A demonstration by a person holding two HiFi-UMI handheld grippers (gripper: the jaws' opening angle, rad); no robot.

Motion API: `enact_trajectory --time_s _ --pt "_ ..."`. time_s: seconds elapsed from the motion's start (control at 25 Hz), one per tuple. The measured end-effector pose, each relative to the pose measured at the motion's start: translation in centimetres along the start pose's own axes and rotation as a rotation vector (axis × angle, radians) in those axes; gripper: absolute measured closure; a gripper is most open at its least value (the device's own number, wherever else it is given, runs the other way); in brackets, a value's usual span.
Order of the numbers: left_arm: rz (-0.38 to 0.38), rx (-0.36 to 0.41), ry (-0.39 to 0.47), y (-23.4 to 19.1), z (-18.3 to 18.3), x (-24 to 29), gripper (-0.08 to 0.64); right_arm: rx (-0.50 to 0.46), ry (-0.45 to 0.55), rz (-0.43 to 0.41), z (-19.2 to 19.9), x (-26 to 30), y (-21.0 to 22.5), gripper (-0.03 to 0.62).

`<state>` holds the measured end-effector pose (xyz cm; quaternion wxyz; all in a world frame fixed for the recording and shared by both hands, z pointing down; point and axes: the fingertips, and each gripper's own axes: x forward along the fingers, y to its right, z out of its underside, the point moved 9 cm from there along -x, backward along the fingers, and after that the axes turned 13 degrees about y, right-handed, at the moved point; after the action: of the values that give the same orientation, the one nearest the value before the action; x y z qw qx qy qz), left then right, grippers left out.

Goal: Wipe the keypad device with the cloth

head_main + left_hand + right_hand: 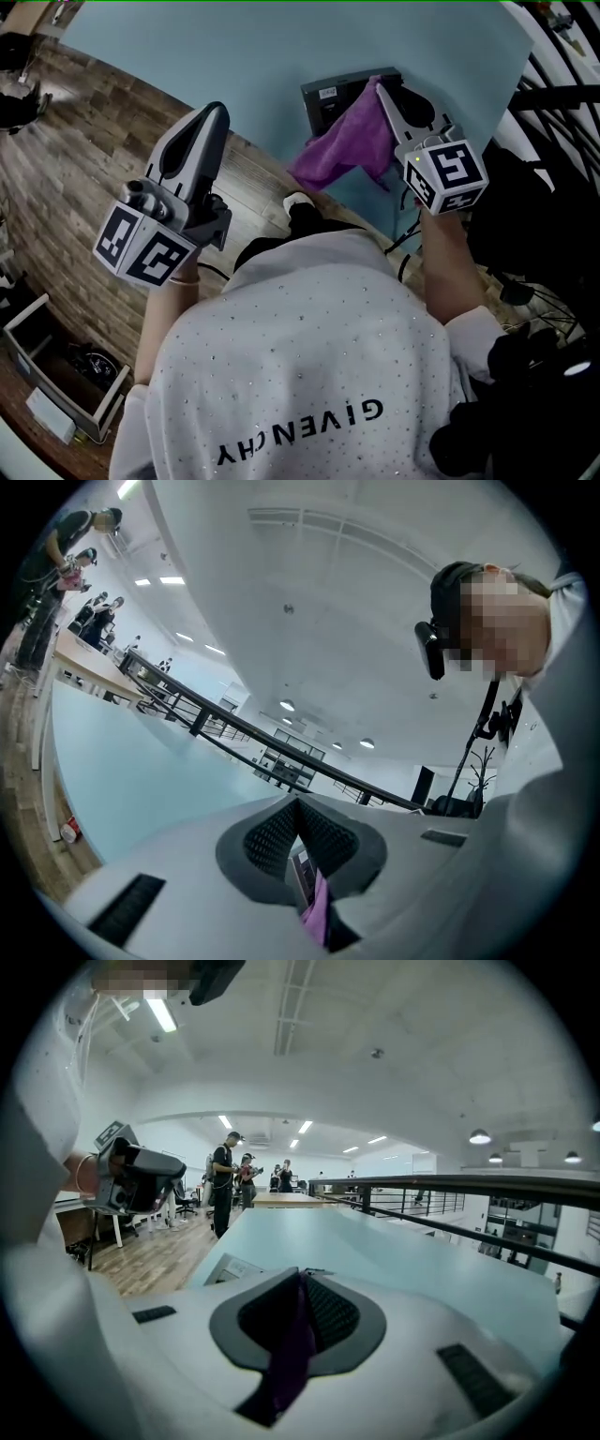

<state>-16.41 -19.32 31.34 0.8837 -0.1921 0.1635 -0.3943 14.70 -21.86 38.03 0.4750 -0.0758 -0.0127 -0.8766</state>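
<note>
right tool (382,90) is clamped on a thin fold of the purple cloth (342,150); the rest hangs bunched over the keypad device (323,111). left tool (217,112) is closed on nothing, held off the surface (234,47) above the wood floor (84,169), well apart from the device.

risks:
- nothing braces the device and it sits at the surface's near edge, so a firm stroke toward that edge could shove it off.
- the grip is only a pinch, so drag could pull the cloth free.
- bunched cloth may skim rather than wipe.

device: dark, flat, rectangular, pale label near its left end, right part hidden under the cloth. keys too small to make out.
</note>
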Motion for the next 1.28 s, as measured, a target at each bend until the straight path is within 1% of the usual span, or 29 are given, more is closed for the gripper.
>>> enact_trajectory --time_s 0.2,0.32,0.4,0.48,0.56,0.64,0.72,0.84,1.0,1.12,1.28 --pt "0.011 -0.001 0.007 0.1 -0.4 -0.1 0.560 -0.021 -0.004 0.074 0.0 -1.1 1.5 0.568" --pt "0.009 -0.002 0.002 0.0 -0.4 0.0 0.560 -0.009 -0.004 0.111 0.3 -1.4 2.3 0.568" --pt "0.005 -0.003 -0.001 -0.2 -0.5 0.4 0.559 -0.001 -0.006 0.129 0.4 -1.3 2.9 0.568" --pt "-0.005 -0.004 0.002 -0.3 -0.6 0.4 0.560 0.016 0.010 0.128 0.1 -1.3 3.0 0.568" --pt "-0.018 -0.008 0.009 -0.1 -0.5 0.1 0.560 0.046 0.065 0.077 -0.7 -1.5 1.8 0.568" --pt "-0.036 -0.018 0.018 0.2 -0.5 -0.4 0.560 0.090 0.132 -0.021 -1.4 -1.4 -0.3 0.568" --pt "-0.060 -0.033 0.028 0.1 -0.6 -0.6 0.560 0.131 0.161 -0.115 -1.5 -0.6 -2.9 0.568" --pt "-0.083 -0.045 0.027 0.1 -0.5 -0.6 0.560 0.146 0.119 -0.200 -0.7 0.9 -6.1 0.568" --pt "-0.094 -0.048 0.021 0.1 -0.4 -0.7 0.560 0.086 0.056 -0.292 0.0 2.3 -8.7 0.568" --pt "-0.105 -0.056 0.019 0.0 -0.3 -1.0 0.560 0.051 0.019 -0.319 0.6 2.7 -8.9 0.568" --pt "-0.110 -0.051 0.021 0.3 -0.4 -1.5 0.560 0.047 -0.001 -0.281 0.9 2.2 -7.9 0.568"
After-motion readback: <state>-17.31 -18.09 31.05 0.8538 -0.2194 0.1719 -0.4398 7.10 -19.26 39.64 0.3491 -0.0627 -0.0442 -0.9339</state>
